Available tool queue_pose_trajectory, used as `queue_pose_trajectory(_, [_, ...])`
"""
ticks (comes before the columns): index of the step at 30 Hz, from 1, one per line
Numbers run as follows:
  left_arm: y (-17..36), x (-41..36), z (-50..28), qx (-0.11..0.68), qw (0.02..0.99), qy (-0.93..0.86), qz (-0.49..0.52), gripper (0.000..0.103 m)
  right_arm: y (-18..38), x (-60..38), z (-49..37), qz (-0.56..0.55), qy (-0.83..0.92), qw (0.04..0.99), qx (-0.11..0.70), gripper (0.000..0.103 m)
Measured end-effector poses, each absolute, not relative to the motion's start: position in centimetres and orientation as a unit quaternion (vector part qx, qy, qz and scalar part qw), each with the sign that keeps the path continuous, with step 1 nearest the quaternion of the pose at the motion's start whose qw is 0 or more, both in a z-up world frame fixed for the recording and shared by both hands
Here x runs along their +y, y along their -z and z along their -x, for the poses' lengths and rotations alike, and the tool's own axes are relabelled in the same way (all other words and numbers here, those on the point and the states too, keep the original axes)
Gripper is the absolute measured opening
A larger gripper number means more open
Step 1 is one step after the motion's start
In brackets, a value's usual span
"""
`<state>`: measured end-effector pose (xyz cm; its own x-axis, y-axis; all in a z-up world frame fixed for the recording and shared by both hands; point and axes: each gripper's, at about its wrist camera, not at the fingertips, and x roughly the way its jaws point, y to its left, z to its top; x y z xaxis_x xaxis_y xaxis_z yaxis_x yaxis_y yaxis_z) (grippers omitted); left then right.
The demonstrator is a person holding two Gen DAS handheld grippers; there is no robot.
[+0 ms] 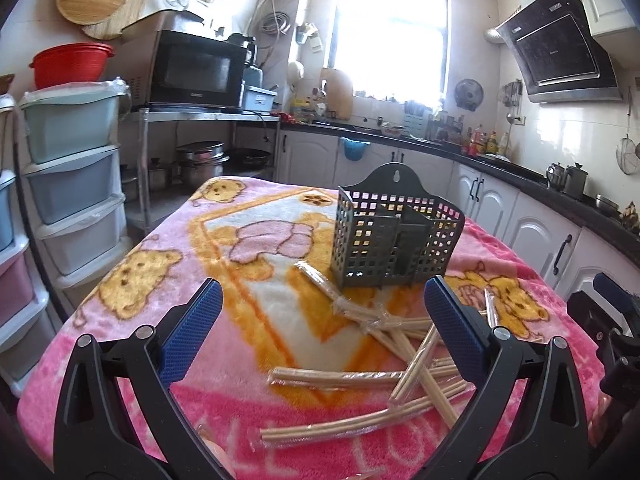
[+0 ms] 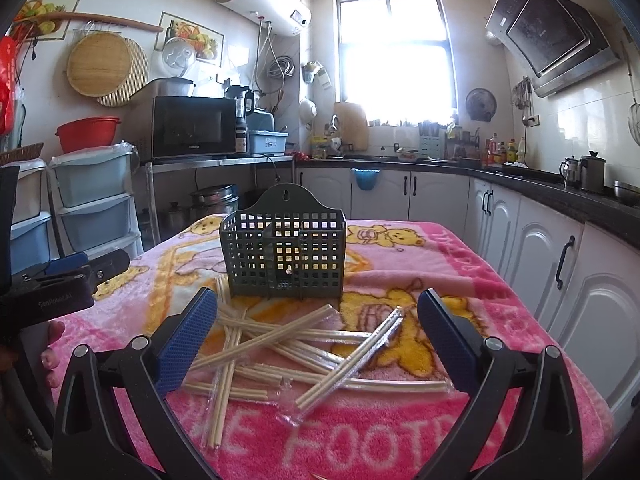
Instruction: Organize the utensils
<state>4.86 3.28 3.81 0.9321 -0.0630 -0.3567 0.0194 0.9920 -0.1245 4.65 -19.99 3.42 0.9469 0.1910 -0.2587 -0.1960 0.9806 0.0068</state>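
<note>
A dark grey slotted utensil basket (image 1: 396, 240) (image 2: 282, 256) stands upright on the pink bear-print blanket (image 1: 120, 320) (image 2: 460, 264); nothing shows inside it. In front of it lies a loose pile of wrapped wooden chopstick pairs (image 1: 400, 364) (image 2: 288, 352), crossing each other. My left gripper (image 1: 324, 316) hovers open above the blanket, the pile under its right finger. My right gripper (image 2: 316, 324) is open too, straddling the pile from above. The left gripper's body (image 2: 60, 284) shows at the left edge of the right wrist view, with a person's fingers (image 2: 52, 344) below it.
Stacked plastic drawers (image 1: 76, 184) stand left of the table. White cabinets (image 2: 560, 272) under a dark counter run along the right and back. A metal shelf with a microwave (image 1: 196, 68) and pots is behind the table.
</note>
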Motion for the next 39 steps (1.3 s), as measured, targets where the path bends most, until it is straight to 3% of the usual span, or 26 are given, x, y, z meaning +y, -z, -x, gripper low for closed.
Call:
queue_pose_trajectory(15, [-5.6,4.8,-12.4,0.252,0.964,0.045,0.073,0.093,-4.4,-20.5,-9.8,0.011,-0.103,0.976,0.192,0.097])
queue_pose_trajectory(30, [-1.6,9.2,-22.0,0.376,0.918,0.047,0.119,0.093,-2.0,-18.9,-17.9,-0.007,-0.117,0.939,0.324,0.097])
queue_pose_trajectory(35, [0.4,10.3,-24.6,0.413,0.892,0.063,0.173,0.082,-1.2,-18.4,-19.6,0.001,-0.111,0.932,0.344,0.092])
queue_pose_trajectory(39, [1.7,10.1,-26.4,0.438,0.872,0.080,0.203,0.064,-0.3,-18.5,-21.0,-0.010,-0.112,0.921,0.373,0.081])
